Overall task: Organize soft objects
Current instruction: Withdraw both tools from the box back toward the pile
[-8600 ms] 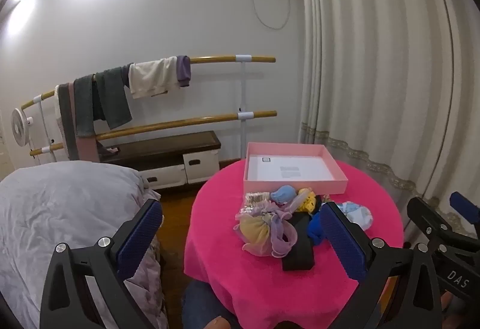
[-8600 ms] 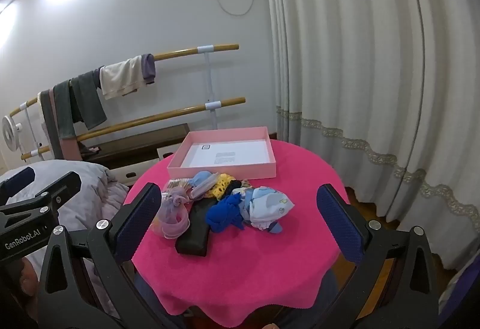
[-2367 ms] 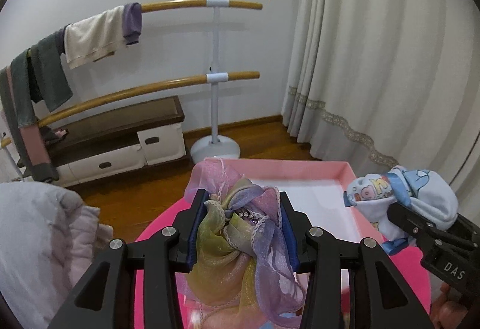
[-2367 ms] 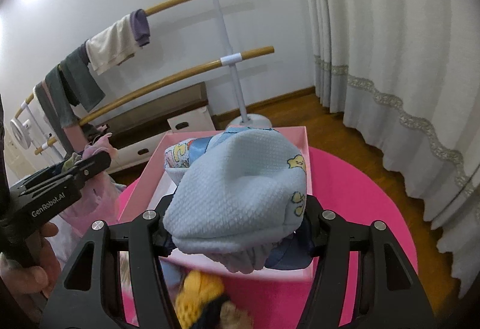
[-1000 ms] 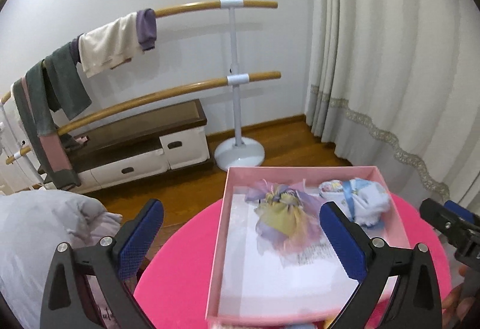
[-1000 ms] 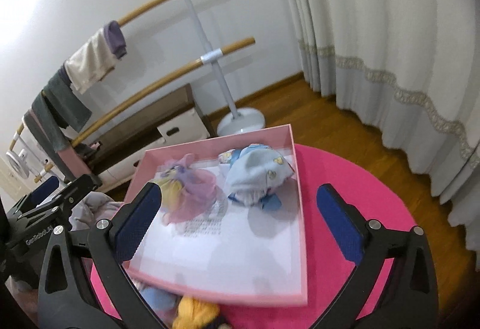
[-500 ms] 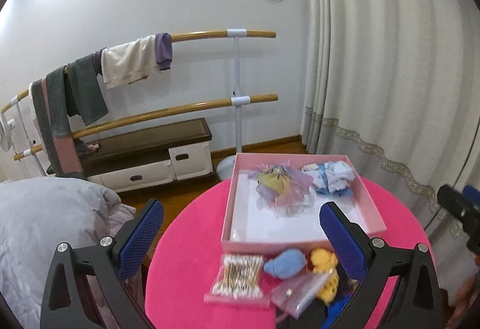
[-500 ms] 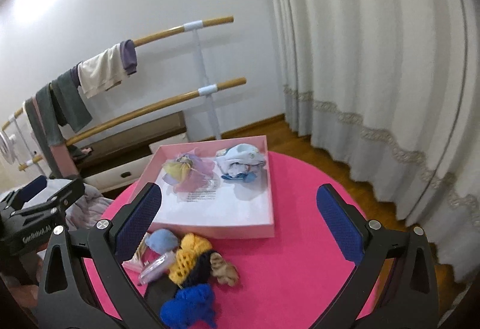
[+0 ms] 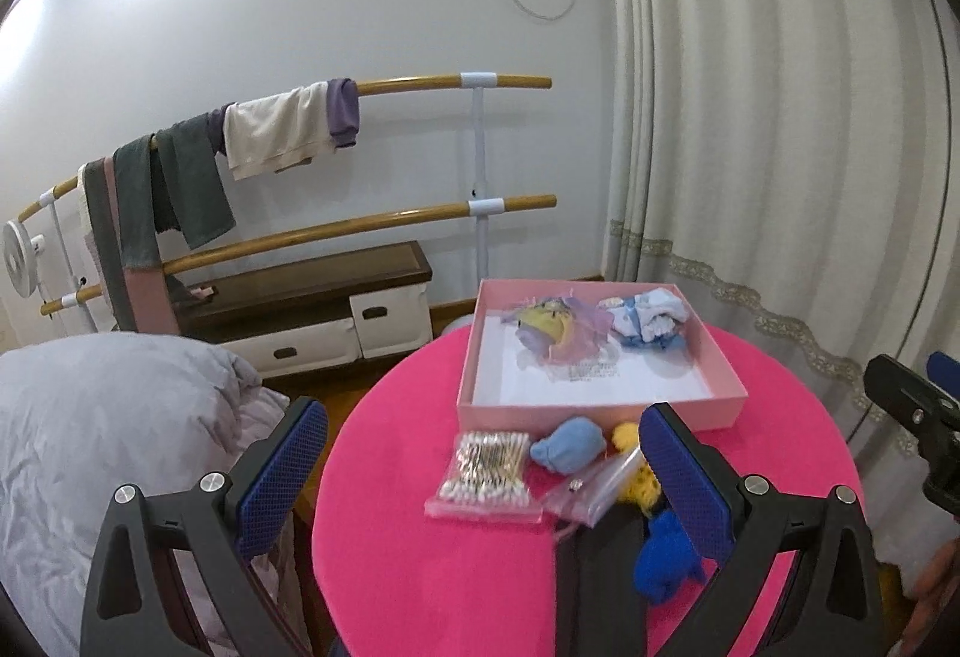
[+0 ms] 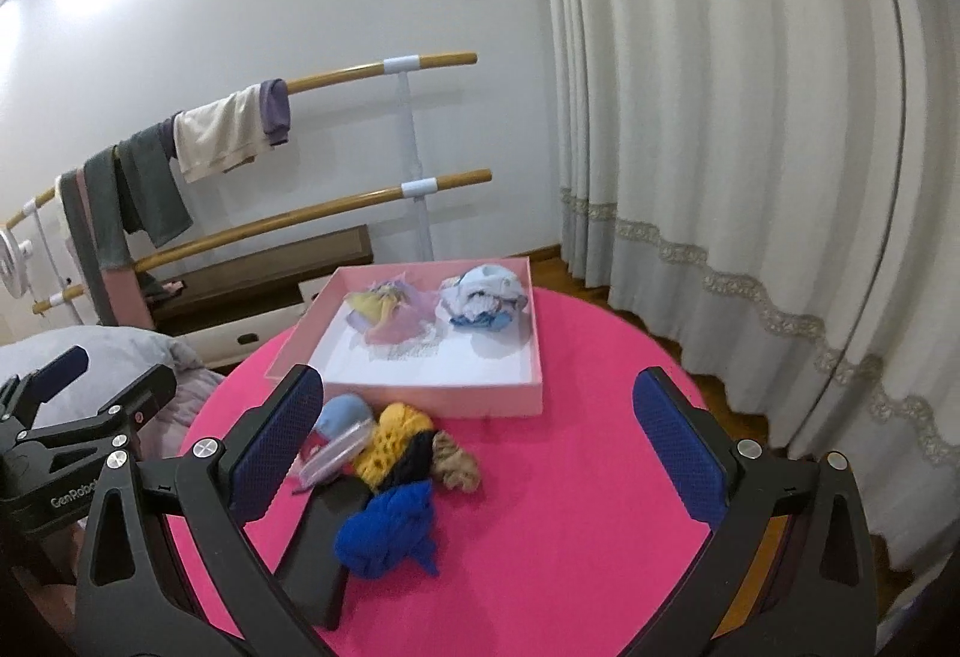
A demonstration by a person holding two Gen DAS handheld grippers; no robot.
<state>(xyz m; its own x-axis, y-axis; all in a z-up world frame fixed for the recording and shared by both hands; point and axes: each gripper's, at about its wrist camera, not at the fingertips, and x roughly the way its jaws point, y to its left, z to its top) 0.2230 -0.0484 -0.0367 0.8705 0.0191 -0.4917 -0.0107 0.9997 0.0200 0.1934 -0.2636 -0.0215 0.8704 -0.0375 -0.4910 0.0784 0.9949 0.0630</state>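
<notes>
Pink cloth covers the round worktop (image 10: pixel 540 507) in front of you. Your left hand-held gripper (image 9: pixel 480 483) is wide apart and holds nothing. Your right hand-held gripper (image 10: pixel 480 453) is wide apart too, with nothing between its pads. Both hang above the near side of the worktop.

At the far side sits a pink box (image 10: pixel 420 390). 2 soft things lie in it, side by side at the back. You can see a see-through scarf (image 10: pixel 390 315) in yellow, pink and purple on the left. A light blue baby cloth (image 10: pixel 483 297) is just beside it on the right.

More soft things lie in a heap on the worktop, just in front of the box. You can see a yellow knit thing (image 10: pixel 393 438) and a brown scrunchie (image 10: pixel 456 462) beside it. A dark blue bundle (image 10: pixel 390 531) lies nearest to you. It rests partly on a flat black thing (image 10: pixel 315 555). A light blue ball (image 9: pixel 567 444) lies next to a bag of cotton swabs (image 9: pixel 486 471). A small clear bag (image 9: pixel 591 486) leans on the yellow thing.
</notes>
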